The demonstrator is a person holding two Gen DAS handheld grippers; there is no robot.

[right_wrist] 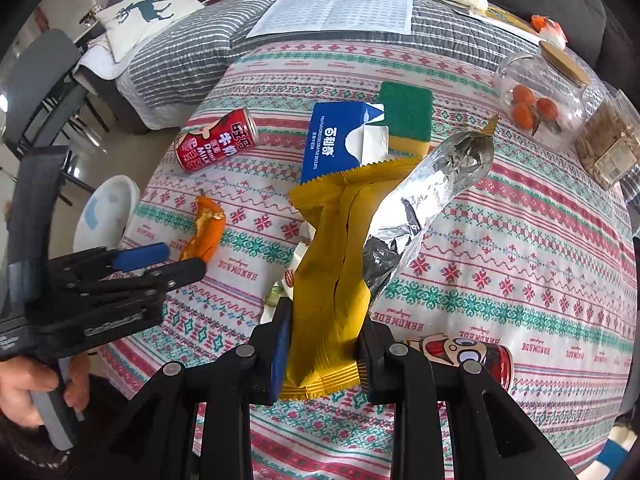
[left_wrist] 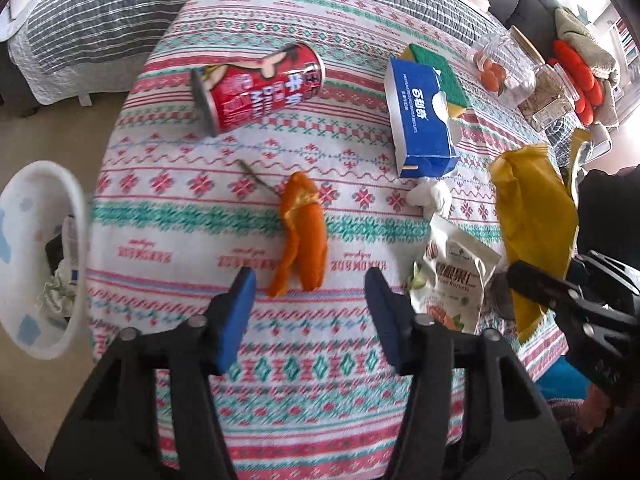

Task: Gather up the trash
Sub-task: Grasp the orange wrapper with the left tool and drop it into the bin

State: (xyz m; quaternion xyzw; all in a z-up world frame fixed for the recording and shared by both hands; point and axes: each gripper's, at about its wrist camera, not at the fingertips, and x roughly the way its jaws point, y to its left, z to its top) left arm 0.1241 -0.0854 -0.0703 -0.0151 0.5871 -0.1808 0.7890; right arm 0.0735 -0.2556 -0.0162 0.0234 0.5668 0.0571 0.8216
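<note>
My right gripper (right_wrist: pixel 322 344) is shut on a torn yellow snack wrapper (right_wrist: pixel 332 264) with a silver foil inside and holds it above the table; the wrapper also shows in the left wrist view (left_wrist: pixel 532 216). My left gripper (left_wrist: pixel 308 296) is open and empty, just in front of an orange peel (left_wrist: pixel 302 236) on the patterned tablecloth; the peel shows in the right view too (right_wrist: pixel 206 228). A white nut packet (left_wrist: pixel 452 276) and a crumpled white tissue (left_wrist: pixel 430 196) lie to the right of the peel. A red milk can (left_wrist: pixel 256 88) lies on its side farther back.
A white bin (left_wrist: pixel 44 256) with trash inside stands off the table's left edge. A blue biscuit box (left_wrist: pixel 420 120), a green-yellow sponge (right_wrist: pixel 406 116), a jar of oranges (right_wrist: pixel 536 96), a nut container (right_wrist: pixel 608 144) and a second red can (right_wrist: pixel 468 360) sit on the table.
</note>
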